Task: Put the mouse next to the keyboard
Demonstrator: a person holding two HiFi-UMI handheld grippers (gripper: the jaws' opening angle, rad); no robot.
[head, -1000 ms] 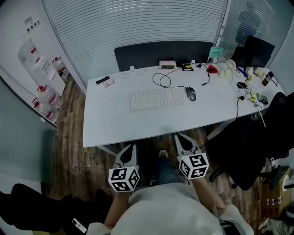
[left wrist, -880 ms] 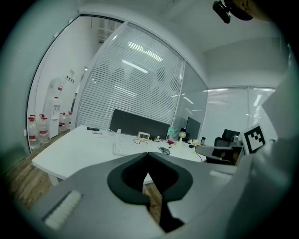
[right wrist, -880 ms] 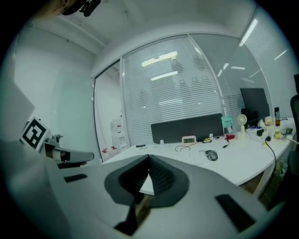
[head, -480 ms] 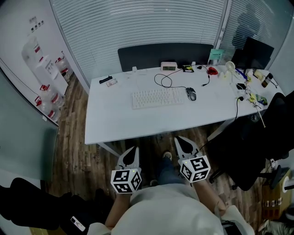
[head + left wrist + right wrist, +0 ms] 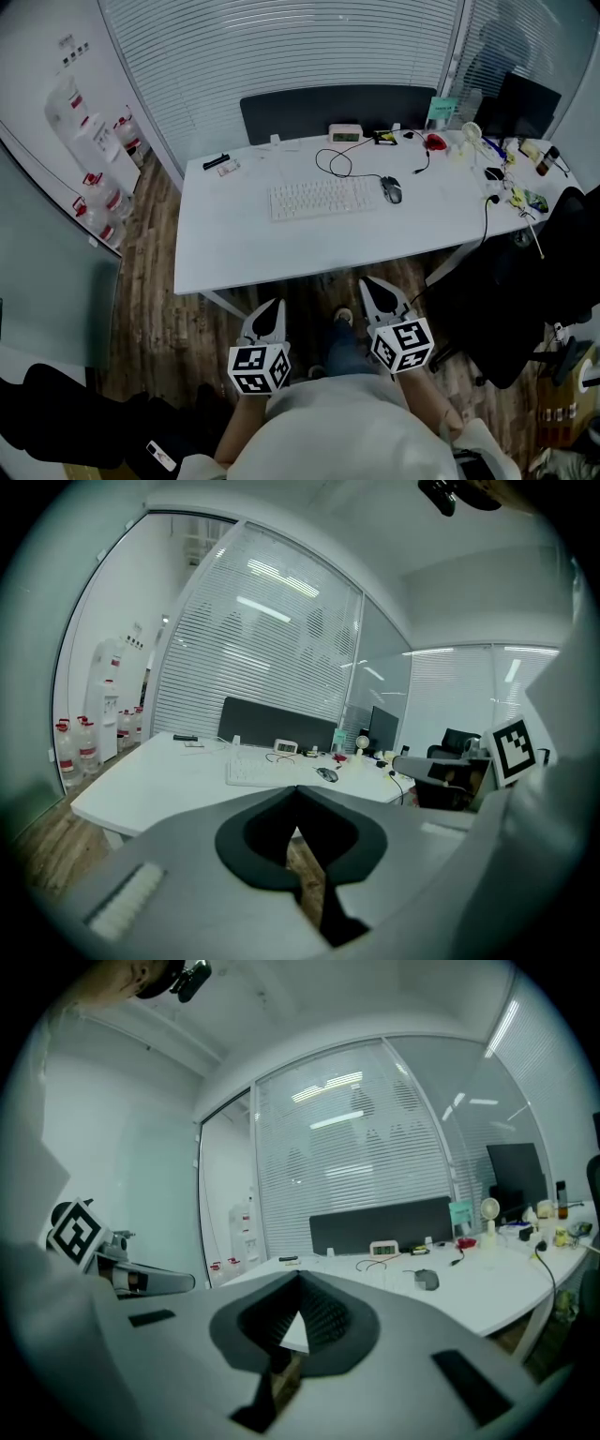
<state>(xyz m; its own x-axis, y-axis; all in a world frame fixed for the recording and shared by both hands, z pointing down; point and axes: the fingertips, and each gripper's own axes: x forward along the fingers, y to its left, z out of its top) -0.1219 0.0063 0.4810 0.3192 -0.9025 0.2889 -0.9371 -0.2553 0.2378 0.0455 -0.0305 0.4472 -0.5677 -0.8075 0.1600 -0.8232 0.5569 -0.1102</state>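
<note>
A dark grey mouse (image 5: 391, 190) lies on the white desk (image 5: 244, 244), just right of a white keyboard (image 5: 322, 199), its black cable looping back across the desk. The left gripper view shows the mouse (image 5: 326, 774) and keyboard (image 5: 261, 773) far off; the right gripper view shows the mouse (image 5: 427, 1280) too. My left gripper (image 5: 269, 317) and right gripper (image 5: 377, 294) hang below the desk's front edge, close to the person's body. Both are shut and hold nothing.
A dark screen panel (image 5: 337, 109) stands behind the desk. A small clock (image 5: 344, 133), cables and clutter (image 5: 506, 169) fill the back and right end. A black office chair (image 5: 525, 281) stands at the right, water bottles (image 5: 94, 187) at the left wall.
The view has shifted slightly; both grippers sit a little lower and further right in the head view. Nothing on the desk has moved.
</note>
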